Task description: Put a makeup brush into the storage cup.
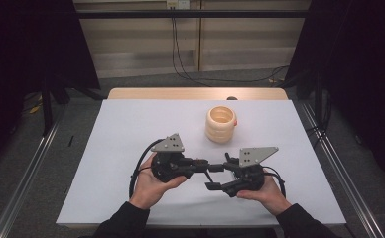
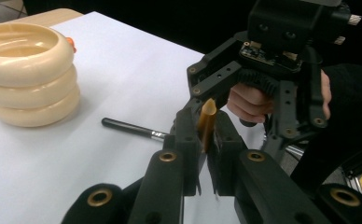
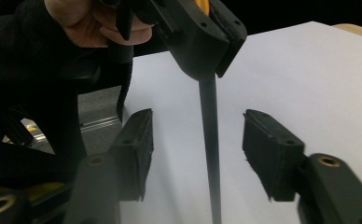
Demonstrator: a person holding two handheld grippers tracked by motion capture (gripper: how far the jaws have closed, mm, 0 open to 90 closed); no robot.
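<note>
So my left gripper (image 2: 202,140) is clamped tight on the brush (image 2: 206,122), pinching it at the yellowish bristle end, with the black handle poking out toward my right gripper (image 3: 198,154). That one's jaws stand apart on either side of the handle, not touching it. Both sit low over the white table sheet (image 1: 131,129), and the cream ringed holder (image 1: 221,124) stands just beyond them.

The black-handled brush (image 3: 210,154) has its bristle end hidden between the left gripper's (image 3: 207,42) clamped pads, and its handle is cut off by the right gripper view's lower edge.
</note>
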